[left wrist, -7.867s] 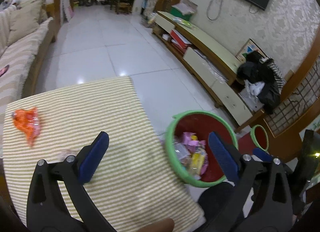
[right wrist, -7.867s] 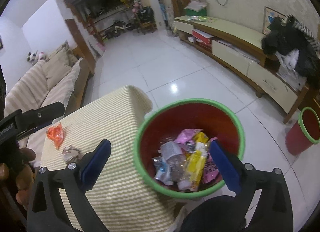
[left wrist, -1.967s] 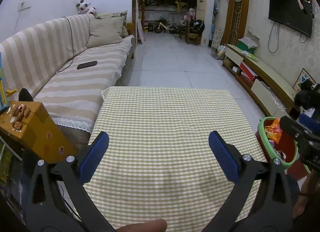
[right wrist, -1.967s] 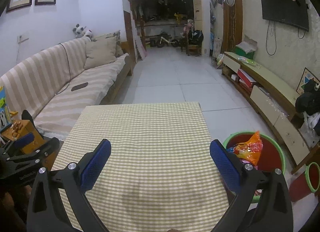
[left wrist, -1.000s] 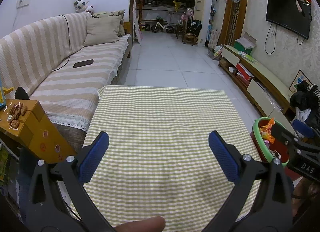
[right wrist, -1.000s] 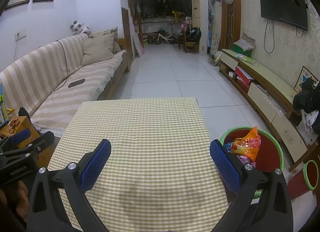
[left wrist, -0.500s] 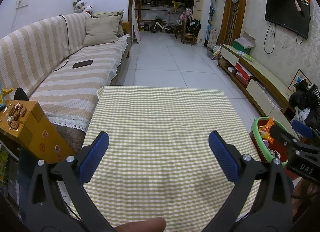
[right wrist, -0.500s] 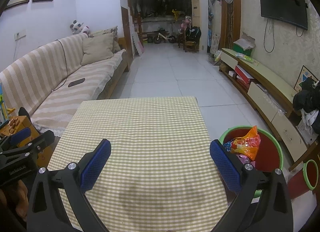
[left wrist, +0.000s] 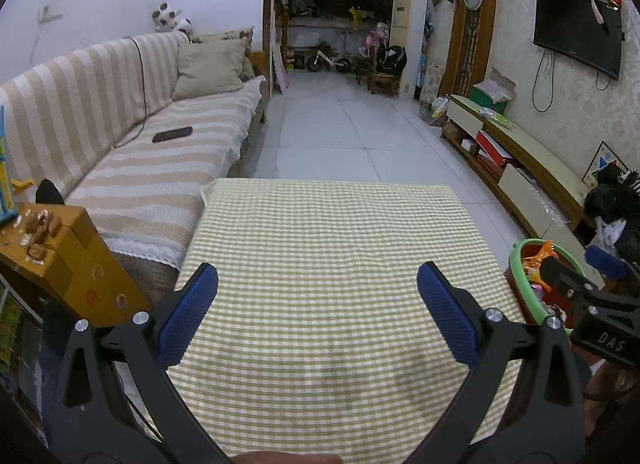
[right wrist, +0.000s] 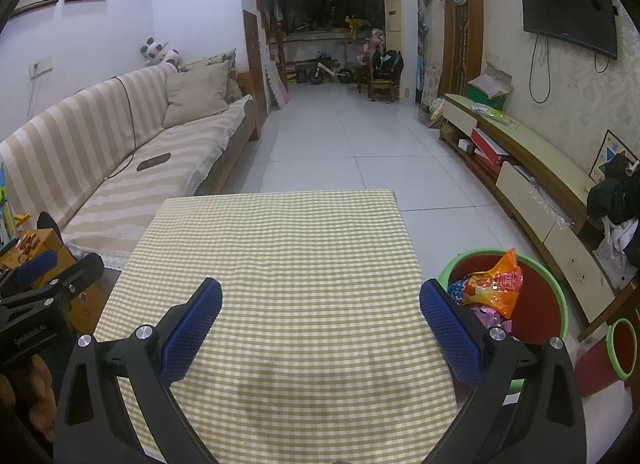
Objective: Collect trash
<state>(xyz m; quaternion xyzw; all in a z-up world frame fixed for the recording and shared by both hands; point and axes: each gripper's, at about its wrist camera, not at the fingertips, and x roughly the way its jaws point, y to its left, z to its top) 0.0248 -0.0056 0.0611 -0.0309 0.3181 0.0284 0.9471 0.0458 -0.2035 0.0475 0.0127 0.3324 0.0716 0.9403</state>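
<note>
A: Start with the left wrist view. What do you see?

B: The left gripper (left wrist: pixel 318 306) hangs over the near part of the tabletop (left wrist: pixel 332 232), which is covered with a green-and-white checked cloth. Its jaws stand wide apart with nothing between them. Off the right edge of the tabletop is the red bin (left wrist: pixel 532 284) with a green rim, on the floor, with the orange wrapper (left wrist: pixel 545 252) poking up inside it. The right gripper (left wrist: pixel 600 292) shows in front of the bin, at the frame's right side.

A: And the sofa?

B: The striped sofa (left wrist: pixel 132 151) runs along the left wall, with a dark flat object lying on its seat.

A: Now the right wrist view.

B: The right gripper (right wrist: pixel 320 314) is also over the near tabletop (right wrist: pixel 280 240), jaws spread wide and holding nothing. The red bin (right wrist: pixel 540 304) stands just beside the tabletop's right edge; the orange wrapper (right wrist: pixel 496 284) lies on top of other trash in it. The left gripper (right wrist: pixel 52 276) appears at the left edge.
</note>
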